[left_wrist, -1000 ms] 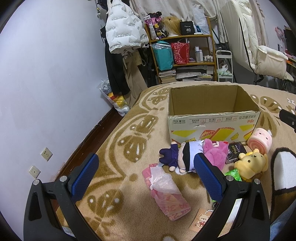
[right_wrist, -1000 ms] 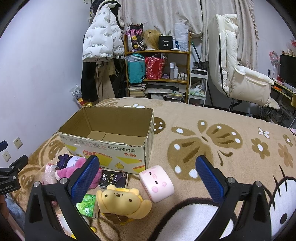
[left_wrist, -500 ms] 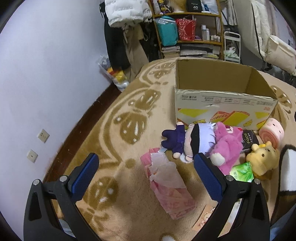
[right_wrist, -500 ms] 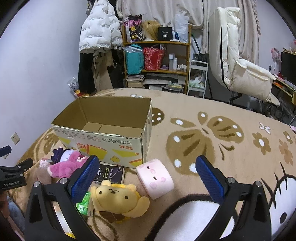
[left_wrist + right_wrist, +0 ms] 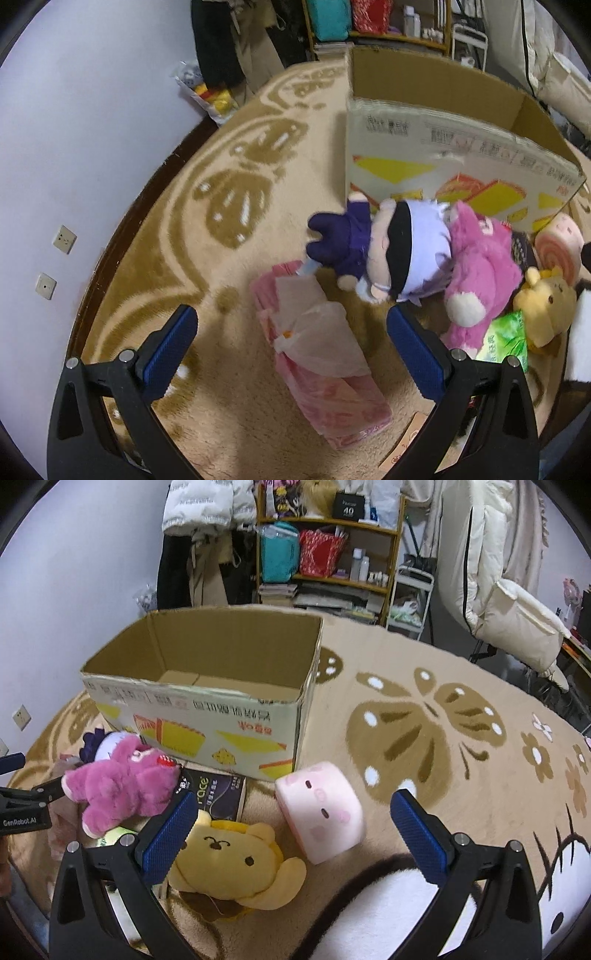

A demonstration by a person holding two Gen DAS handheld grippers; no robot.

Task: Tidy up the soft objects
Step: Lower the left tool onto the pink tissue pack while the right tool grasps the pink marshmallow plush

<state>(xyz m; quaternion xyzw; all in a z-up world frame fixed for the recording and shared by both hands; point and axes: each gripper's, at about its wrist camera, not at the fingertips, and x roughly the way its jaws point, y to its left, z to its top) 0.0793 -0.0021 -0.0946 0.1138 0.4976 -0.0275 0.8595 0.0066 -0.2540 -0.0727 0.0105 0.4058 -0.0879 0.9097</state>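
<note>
1. Blue-padded, my left gripper [image 5: 290, 345] is spread wide over the pink tissue pack [image 5: 321, 356]; my right gripper [image 5: 291, 829] gapes too, grasping nothing.
2. The yellow plush [image 5: 231, 860] is partly hidden behind my right finger; the pink roll plush [image 5: 321, 810] sits beside it.
3. The pink plush [image 5: 122, 782] half covers the dark tissue pack [image 5: 218, 792].
4. Beyond, the cardboard box [image 5: 229, 716] stands open; I see only its bare floor.

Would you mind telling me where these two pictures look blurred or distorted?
Left wrist view: the cardboard box edges are smeared by motion, and its front wall bows with the fisheye. Right wrist view: sharper, though the box rim is slightly soft and the shelf leans near the dark corners.
</note>
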